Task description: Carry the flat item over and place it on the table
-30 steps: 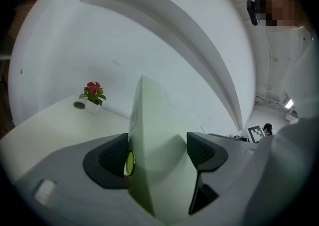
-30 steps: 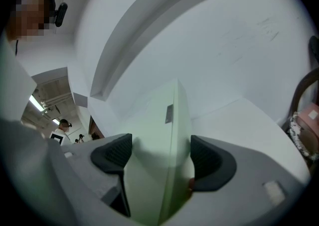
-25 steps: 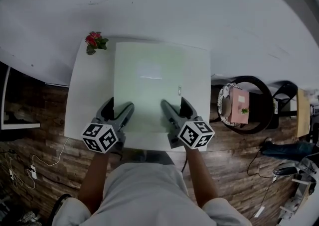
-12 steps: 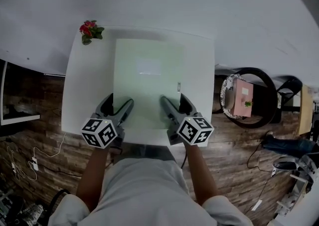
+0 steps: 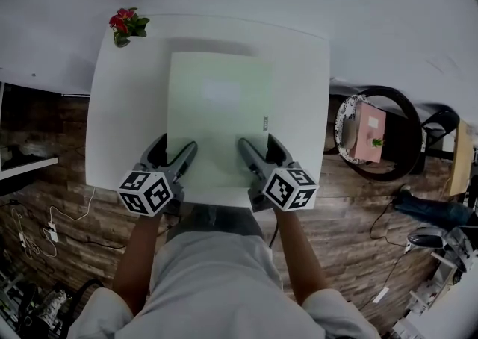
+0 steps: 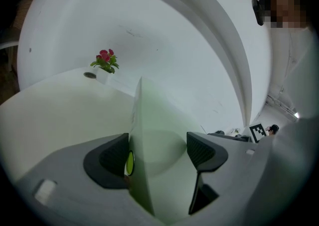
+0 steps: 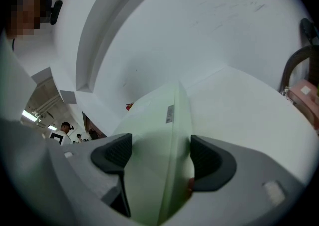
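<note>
1. Table [image 5: 299,106]: white, lying under and ahead of both sets of fingers. The carry looks done and this is the set-down. Bare strips show left of the left fingers, right of the right fingers and beyond the far edge of what they hold, so there's room to shift sideways or forward.
2. Sheet [image 5: 218,117]: pale green and flat, running from the fingers straight ahead over the middle of the table. It throws a shadow past its far edge, so I'd say it isn't lying flat yet. Next move: lower both sides evenly, then let go and back out toward the body. Its near edge is close to the table's near edge, so the lower jaws may touch the top first.
3. Chair [image 5: 388,173]: round and dark, off the table, well to the right of the right fingers. A pink box [image 5: 366,136] sits on it. Not in the way.
4. Left gripper [image 5: 177,145]: clamped on the sheet's near edge by the left corner. The sheet stands edge-on between the jaws.
5. Right gripper [image 5: 258,142]: the same, clamped by the right corner.
6. Flowers [image 5: 125,24]: far ahead and left of the left fingers, at the table corner, well apart from the sheet.
7. Label [image 5: 266,122]: small, on the sheet just ahead of the right fingertips.
</note>
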{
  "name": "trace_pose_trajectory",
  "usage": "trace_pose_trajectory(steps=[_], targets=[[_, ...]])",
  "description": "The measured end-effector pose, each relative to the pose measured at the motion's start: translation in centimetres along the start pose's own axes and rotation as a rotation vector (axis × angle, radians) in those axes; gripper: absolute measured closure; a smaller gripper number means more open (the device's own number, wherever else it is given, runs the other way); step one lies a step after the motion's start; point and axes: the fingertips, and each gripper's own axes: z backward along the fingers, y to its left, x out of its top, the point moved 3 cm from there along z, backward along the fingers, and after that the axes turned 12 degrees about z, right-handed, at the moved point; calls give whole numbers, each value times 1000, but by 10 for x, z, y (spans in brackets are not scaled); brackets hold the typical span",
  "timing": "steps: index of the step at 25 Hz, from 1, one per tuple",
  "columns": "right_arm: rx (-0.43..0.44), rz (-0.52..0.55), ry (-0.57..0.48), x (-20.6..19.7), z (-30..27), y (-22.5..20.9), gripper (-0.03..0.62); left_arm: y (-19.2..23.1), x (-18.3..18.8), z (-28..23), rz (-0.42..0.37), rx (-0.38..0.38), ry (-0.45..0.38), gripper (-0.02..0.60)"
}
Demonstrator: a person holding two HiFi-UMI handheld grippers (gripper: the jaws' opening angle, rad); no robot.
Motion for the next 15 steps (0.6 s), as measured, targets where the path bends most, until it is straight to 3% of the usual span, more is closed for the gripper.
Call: trace_pose_trajectory(steps=[15], targets=[[-18,-38,82,-49,-1,-17,232,23,-47,-7,49,44,63,216]])
